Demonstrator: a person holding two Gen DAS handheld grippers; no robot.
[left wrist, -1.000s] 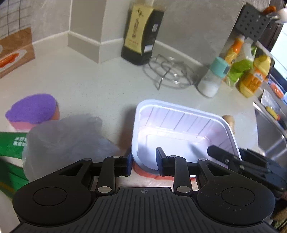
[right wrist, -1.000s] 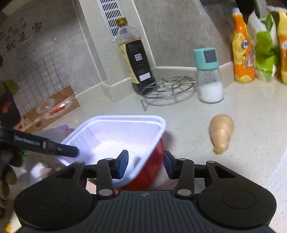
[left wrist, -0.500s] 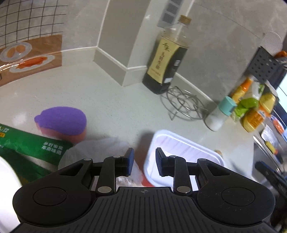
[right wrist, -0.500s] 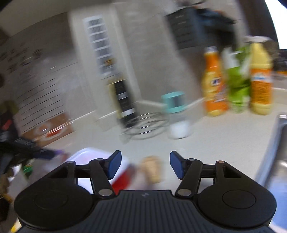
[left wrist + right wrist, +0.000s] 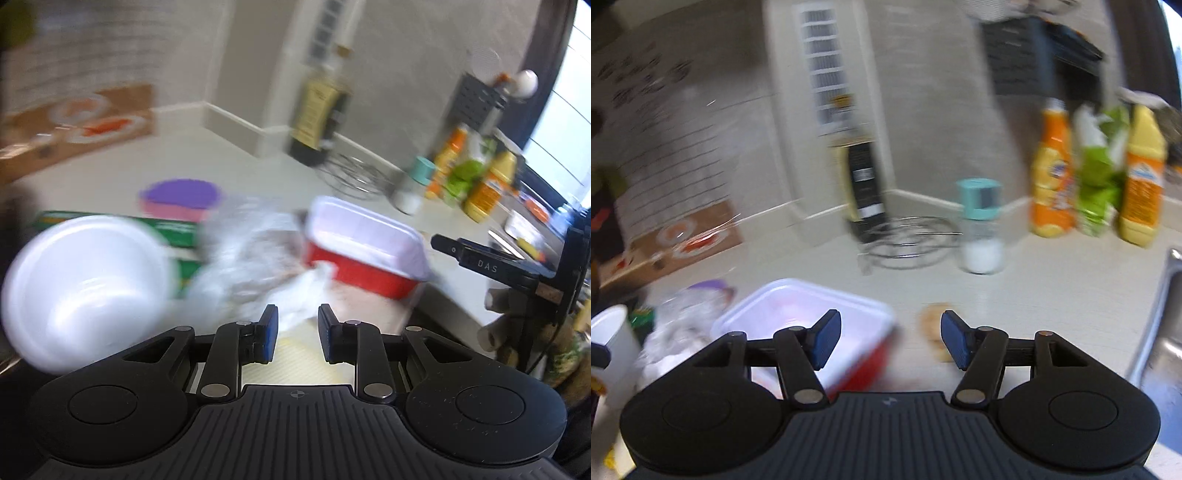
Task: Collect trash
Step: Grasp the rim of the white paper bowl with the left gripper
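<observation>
Red tray: rectangular plastic food container, red outer wall, white to pale lilac lining and rim. Upright on the pale counter, mouth up, nothing visible inside. Centre right in the left wrist view; lower left of centre in the right wrist view. Blurred.

Clear plastic bag: crumpled, translucent grey-white film, lying in a heap on the counter just left of the tray and apparently touching it. A white fold trails toward the lower centre of the frame.

White cup: foam or paper, round, mouth facing the left wrist camera, interior bare. Far left, heavily blurred.
</observation>
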